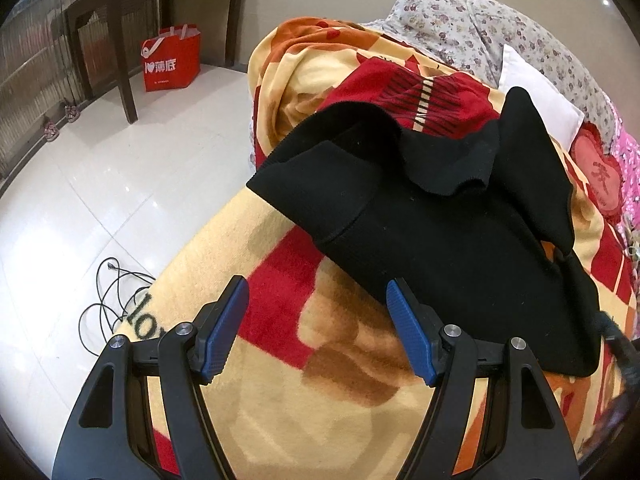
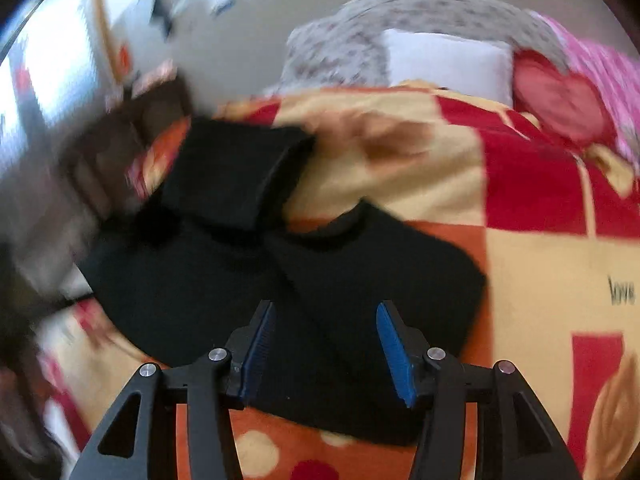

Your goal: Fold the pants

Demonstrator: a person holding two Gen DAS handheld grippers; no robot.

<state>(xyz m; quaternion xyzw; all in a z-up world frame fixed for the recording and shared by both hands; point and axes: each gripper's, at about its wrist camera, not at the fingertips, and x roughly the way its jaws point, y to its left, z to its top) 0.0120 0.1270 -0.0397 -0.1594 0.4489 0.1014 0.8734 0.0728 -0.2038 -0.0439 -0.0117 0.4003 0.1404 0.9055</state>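
A bed covered by a red, orange and cream blanket (image 1: 280, 392) fills most of both views; the word "love" is printed on it in dark letters. The white tiled floor (image 1: 80, 184) lies beside it in the left wrist view. At the head of the bed sit floral pillows (image 1: 472, 28), a white pillow (image 1: 536, 92) and a red heart-shaped cushion (image 1: 596, 172).

The black pants (image 1: 448, 256) lie on the blanket, loosely bunched, with a ribbed hem flap turned over on top and one strip of cloth running up toward the white pillow. In the blurred right wrist view the pants (image 2: 280, 280) are spread just ahead of the fingers, one part doubled back on top of the rest.

A dark wooden desk (image 1: 120, 12) stands by the wall, with a red shopping bag (image 1: 172, 60) on the floor under it. A black cable (image 1: 108, 300) is coiled on the tiles near the bed's edge.

The left gripper (image 1: 316, 332) hovers over the blanket at the pants' near edge, its blue-padded fingers spread and holding nothing. The right gripper (image 2: 326, 352) hangs over the pants, fingers likewise spread apart and empty.
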